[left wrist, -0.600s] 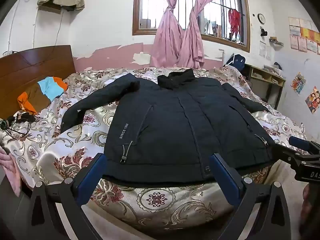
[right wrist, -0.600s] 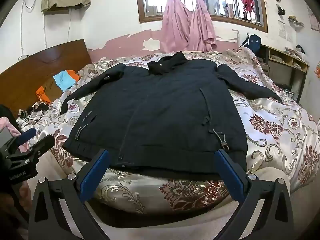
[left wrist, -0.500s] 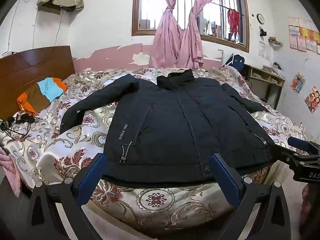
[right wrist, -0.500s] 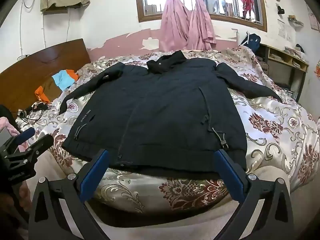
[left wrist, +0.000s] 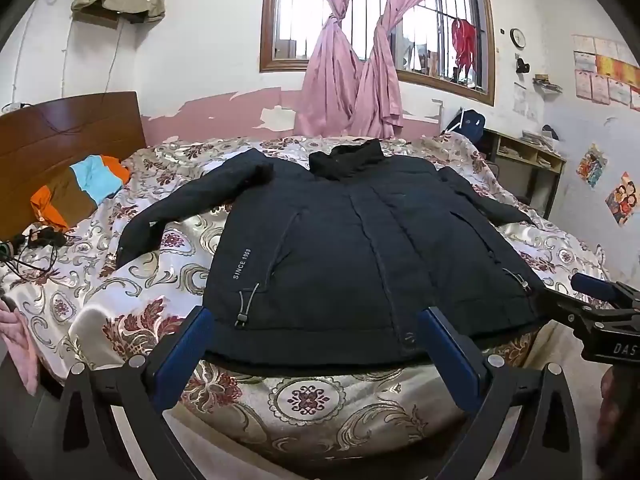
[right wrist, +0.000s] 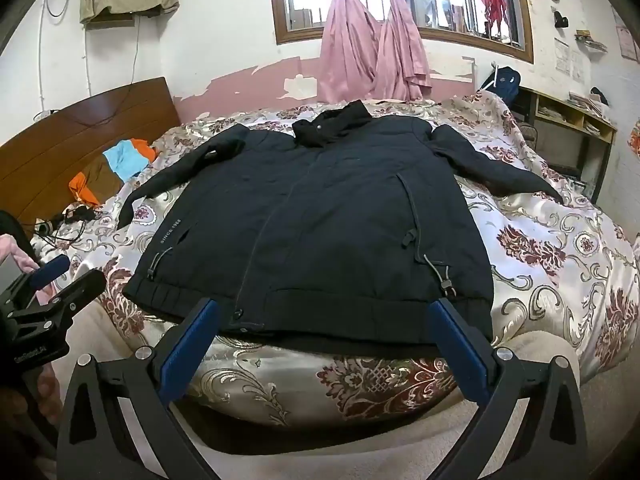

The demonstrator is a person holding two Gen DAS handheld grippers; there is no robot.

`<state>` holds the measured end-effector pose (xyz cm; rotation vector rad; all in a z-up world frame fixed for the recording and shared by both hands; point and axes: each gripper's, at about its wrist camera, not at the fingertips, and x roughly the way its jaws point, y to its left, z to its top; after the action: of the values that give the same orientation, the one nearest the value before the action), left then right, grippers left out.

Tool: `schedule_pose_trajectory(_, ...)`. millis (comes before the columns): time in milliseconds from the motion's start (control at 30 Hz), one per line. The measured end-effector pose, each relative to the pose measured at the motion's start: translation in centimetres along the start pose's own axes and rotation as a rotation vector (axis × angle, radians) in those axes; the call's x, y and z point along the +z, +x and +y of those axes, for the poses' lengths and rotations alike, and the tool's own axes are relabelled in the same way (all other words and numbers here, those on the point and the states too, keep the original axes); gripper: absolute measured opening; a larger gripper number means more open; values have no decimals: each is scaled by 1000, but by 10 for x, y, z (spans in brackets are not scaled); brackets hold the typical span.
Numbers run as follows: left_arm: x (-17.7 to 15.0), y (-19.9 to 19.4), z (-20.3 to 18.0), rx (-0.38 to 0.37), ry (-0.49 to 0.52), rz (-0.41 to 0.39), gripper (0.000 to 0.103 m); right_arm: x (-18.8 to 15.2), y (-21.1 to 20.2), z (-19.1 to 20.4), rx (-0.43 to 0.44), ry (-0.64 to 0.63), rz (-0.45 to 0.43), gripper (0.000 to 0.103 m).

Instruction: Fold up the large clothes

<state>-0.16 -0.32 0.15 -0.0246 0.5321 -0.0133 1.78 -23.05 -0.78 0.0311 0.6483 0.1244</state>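
A large black jacket [left wrist: 352, 248] [right wrist: 320, 216] lies flat and face up on the bed, collar toward the window, both sleeves spread outward, hem at the near bed edge. My left gripper [left wrist: 316, 320] hovers open just short of the hem, with nothing between its blue pads. My right gripper [right wrist: 324, 312] is likewise open in front of the hem and holds nothing. The right gripper's tip [left wrist: 596, 292] shows at the right of the left wrist view. The left gripper's tip [right wrist: 52, 276] shows at the left of the right wrist view.
The bed carries a floral satin cover [left wrist: 120, 288]. An orange, brown and blue cloth [left wrist: 76, 196] and a tangle of cables [left wrist: 36, 240] lie by the wooden headboard [left wrist: 60, 136]. A shelf unit [left wrist: 524, 172] stands right of the bed. Pink curtains [left wrist: 352, 76] hang at the window.
Both views have shifted very slightly; the jacket sits a touch higher in the right wrist view. The jacket has not moved and both grippers have stayed open.
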Motion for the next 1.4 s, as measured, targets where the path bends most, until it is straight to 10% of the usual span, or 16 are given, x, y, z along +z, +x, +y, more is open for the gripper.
schedule_pose_trajectory(1400, 0, 0, 0, -1, -1, 1, 103, -1, 2, -6, -5, 10, 7, 102)
